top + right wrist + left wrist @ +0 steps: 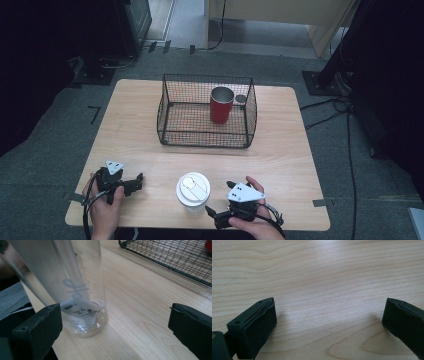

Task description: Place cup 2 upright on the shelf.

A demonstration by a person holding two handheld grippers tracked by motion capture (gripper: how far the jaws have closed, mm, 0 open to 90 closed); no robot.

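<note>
A clear tumbler [193, 193] with a white lid stands upright near the table's front edge, between my two grippers. My right gripper [219, 198] lies just right of it, pointing at it, jaws wide apart and holding nothing. In the right gripper view the tumbler [75, 285] with pale lettering stands close to the left jaw of the open right gripper [115, 322], not clamped. My left gripper [138, 183] rests at the front left, pointing right. In its own view the left gripper [329, 322] is open over bare wood.
A black wire basket [205, 144] sits at the table's middle back, with a red cup [221, 104] upright inside and a small grey round thing [241, 99] behind it. The basket [170, 255] edge shows far off in the right gripper view. Cables run along the floor at right.
</note>
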